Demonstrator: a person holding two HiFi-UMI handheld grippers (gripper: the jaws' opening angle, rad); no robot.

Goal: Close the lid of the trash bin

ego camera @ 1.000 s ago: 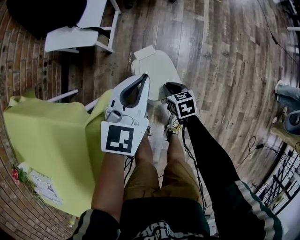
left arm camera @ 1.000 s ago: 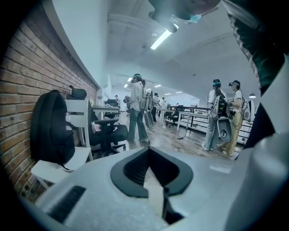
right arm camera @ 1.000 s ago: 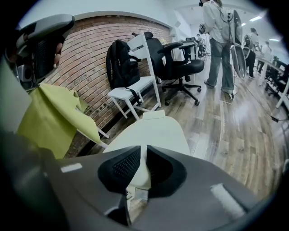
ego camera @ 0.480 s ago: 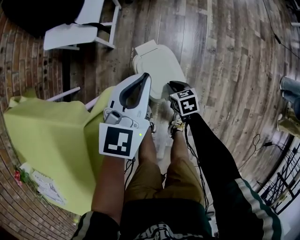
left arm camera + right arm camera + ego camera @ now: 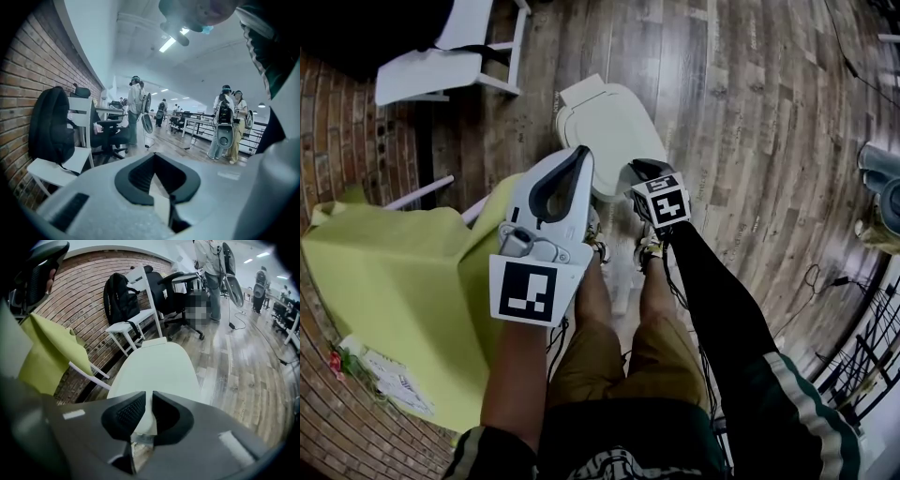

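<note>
Floorboards (image 5: 750, 141) surround both tools in the head view. The trash bin lid (image 5: 609, 127) lies just ahead of the right gripper (image 5: 639, 171), and a green cloth (image 5: 394, 272) is left of the left gripper (image 5: 574, 161), which carries a black-and-white square marker (image 5: 525, 291).

Left gripper view – jaw tips pressed together and empty, with a backpack (image 5: 47, 124) ahead-left on a white chair (image 5: 56, 168).

Right gripper view – jaws pinch the lid's near edge, with a brick wall (image 5: 84, 291) beyond.

open floor (image 5: 750, 141) right of bin (image 5: 609, 127)
</note>
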